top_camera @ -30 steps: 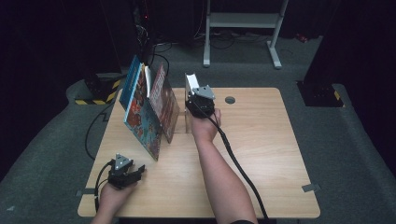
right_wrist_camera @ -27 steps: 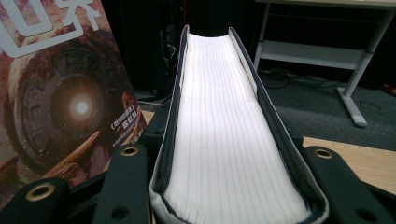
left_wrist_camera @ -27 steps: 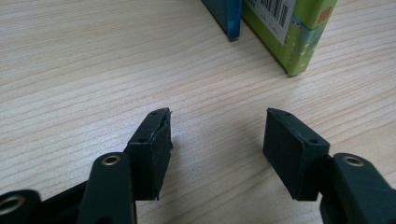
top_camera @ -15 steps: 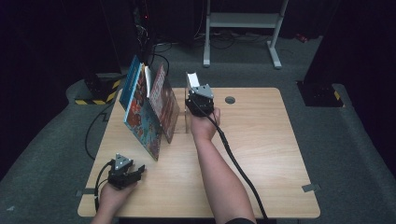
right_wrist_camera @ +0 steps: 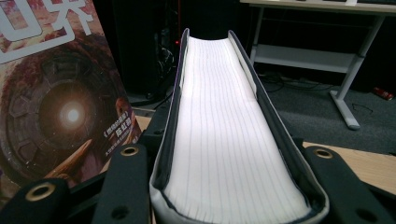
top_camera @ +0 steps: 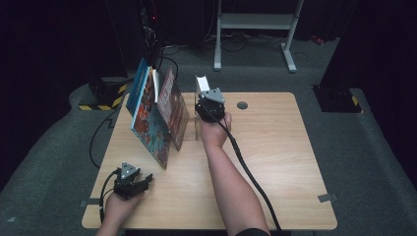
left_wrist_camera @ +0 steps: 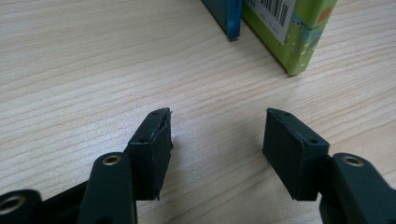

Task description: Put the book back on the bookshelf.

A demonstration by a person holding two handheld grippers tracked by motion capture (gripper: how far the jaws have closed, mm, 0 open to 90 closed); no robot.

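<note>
From my station: table [top_camera: 275, 147], pale wood-grain top, smooth and matt, fine streaks plain in the left gripper view. Left gripper [left_wrist_camera: 217, 140], matt black plastic jaws, brass-coloured rivets, rubbery pads [left_wrist_camera: 156, 144] frayed at one edge. Right gripper [right_wrist_camera: 224, 186], same matt black, clamped on a book [right_wrist_camera: 219, 130]: white paper page block, ridged in fine lines, thin dark cover. At its 9 o'clock, a printed cover [right_wrist_camera: 56, 102], smooth card, slight sheen. Floor [top_camera: 373, 147], grey carpet, rough
</note>
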